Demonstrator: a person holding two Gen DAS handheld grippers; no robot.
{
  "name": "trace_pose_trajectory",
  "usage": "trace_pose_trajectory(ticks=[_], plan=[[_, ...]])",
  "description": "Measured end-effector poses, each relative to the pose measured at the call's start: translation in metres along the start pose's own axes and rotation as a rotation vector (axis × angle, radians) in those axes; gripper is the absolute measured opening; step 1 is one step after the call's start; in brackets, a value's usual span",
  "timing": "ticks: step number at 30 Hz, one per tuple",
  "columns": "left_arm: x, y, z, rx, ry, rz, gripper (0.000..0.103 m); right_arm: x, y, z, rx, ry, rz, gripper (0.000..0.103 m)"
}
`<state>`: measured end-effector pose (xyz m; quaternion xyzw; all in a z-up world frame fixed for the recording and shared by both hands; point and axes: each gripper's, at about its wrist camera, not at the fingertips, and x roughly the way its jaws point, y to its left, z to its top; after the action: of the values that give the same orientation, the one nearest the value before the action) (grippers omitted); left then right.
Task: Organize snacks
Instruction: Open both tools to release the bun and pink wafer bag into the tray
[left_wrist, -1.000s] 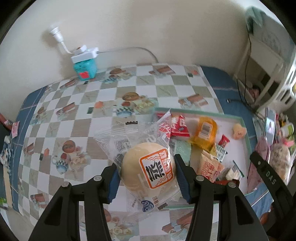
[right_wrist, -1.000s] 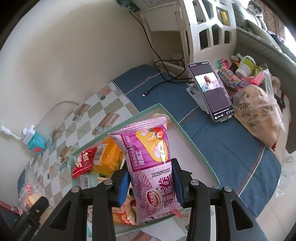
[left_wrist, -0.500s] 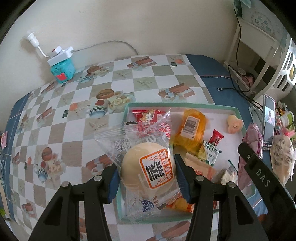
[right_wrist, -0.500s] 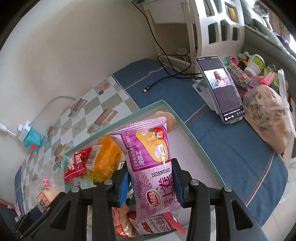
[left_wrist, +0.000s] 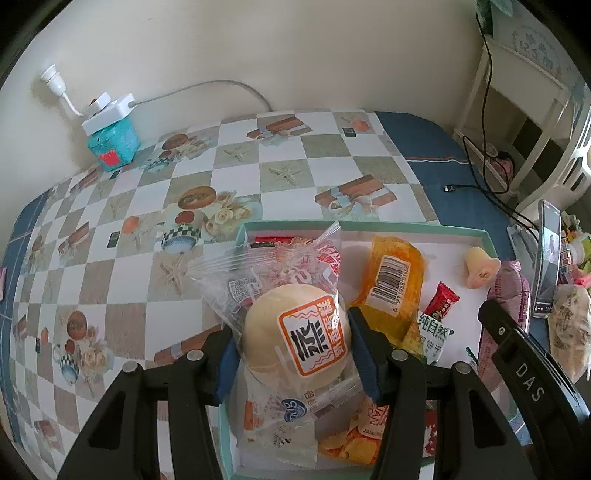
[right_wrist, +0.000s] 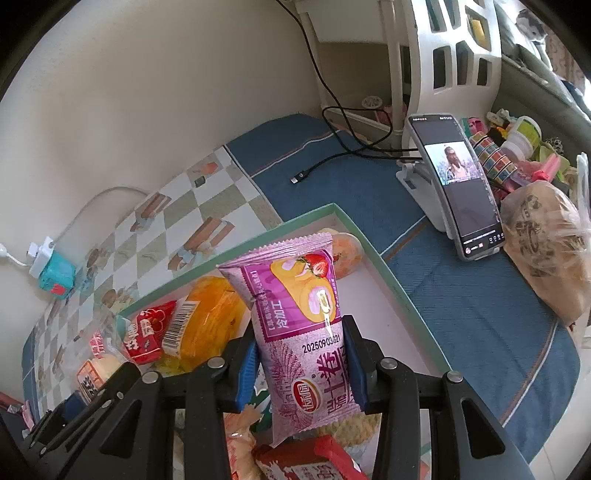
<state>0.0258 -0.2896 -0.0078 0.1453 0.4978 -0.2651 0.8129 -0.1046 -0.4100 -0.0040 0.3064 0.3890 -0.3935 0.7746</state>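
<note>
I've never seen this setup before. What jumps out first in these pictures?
Two held snacks fill the foreground: a round bun in clear wrap gripped by the left gripper, and a purple cake packet in the right gripper. Both hang over a green-rimmed tray crowded with snacks.

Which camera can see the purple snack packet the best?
The right wrist view: the purple packet stands right in front, clamped in the right gripper, so its strawberry picture and printed date show. The left wrist view catches only a purple sliver at the right, behind the other gripper's black arm.
</note>
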Motion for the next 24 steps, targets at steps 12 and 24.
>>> trace_pose_trajectory(ticks=[12,24], plan=[[0.0004,-0.0065,0.0012,0.013,0.006,-0.045,0.056,0.0025,0.0035,0.0003,-0.016,0.003,-0.015,0.044],[-0.0016,-0.003,0.0019,0.007,0.019,-0.057,0.06,0.0034,0.0075,-0.0003,-0.038,0.017,-0.034,0.06]])
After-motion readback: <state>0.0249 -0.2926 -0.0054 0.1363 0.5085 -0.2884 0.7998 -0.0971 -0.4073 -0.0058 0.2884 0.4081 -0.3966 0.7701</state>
